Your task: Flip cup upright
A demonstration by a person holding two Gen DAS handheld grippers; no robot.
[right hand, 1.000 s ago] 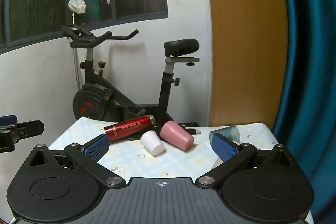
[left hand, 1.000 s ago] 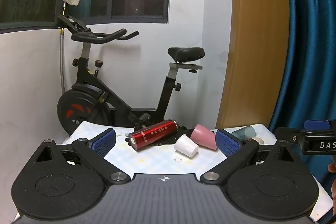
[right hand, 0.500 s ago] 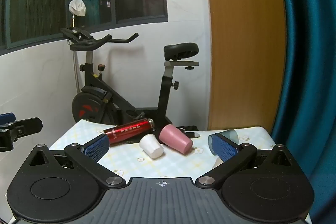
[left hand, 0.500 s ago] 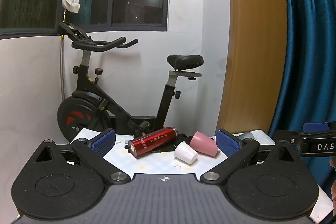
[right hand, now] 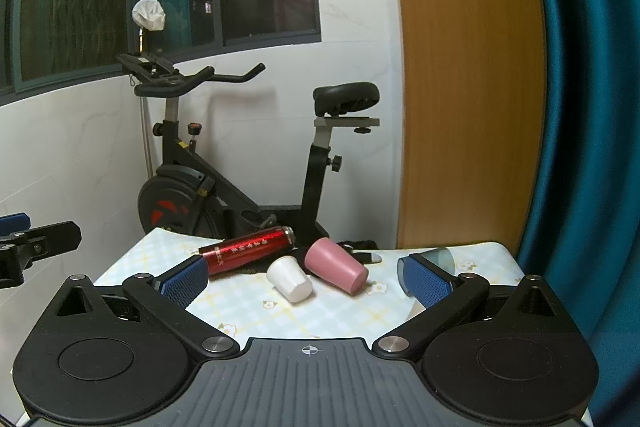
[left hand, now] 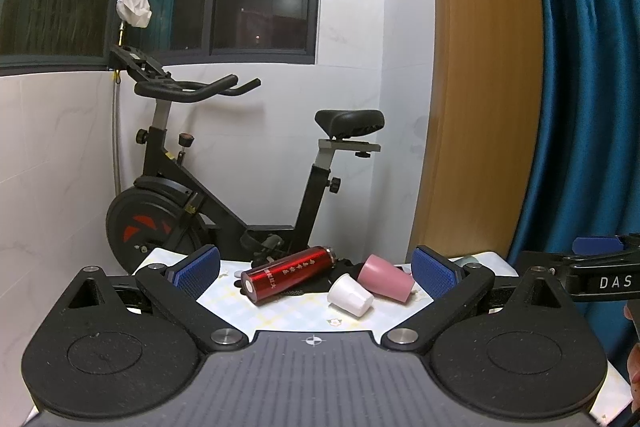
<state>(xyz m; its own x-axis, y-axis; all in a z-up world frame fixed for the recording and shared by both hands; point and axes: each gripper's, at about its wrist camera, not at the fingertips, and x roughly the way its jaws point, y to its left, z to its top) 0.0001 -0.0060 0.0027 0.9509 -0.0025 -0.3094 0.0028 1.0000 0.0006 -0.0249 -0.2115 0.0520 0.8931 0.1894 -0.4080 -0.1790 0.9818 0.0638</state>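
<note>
The white cup (right hand: 289, 279) lies on its side on the surface (right hand: 344, 315), which is covered with a pale checked cloth printed with small flowers. Taking the red bottle (right hand: 250, 249) as the landmark: the white cup sits just in front of and to the right of the bottle's capped end, its narrow base pointing toward the bottle and its open mouth facing the cameras. A pink cup (right hand: 335, 265), also tipped over, lies right of the bottle, touching or nearly touching the white cup. A translucent blue-grey cup (right hand: 438, 255) lies farther right of the bottle, partly hidden behind a finger pad. A dark cloth-like thing is under and behind the bottle; what it is cannot be told. An exercise bike (right hand: 256, 163) stands behind the bottle, beyond the surface.

The left hand-held gripper (left hand: 316, 269) hangs over the near edge with its jaws spread wide, holding nothing; the bottle and both nearer cups show between its blue pads. The right hand-held gripper (right hand: 306, 277) is likewise wide apart and empty, with the white cup between its pads but well ahead of them.
</note>
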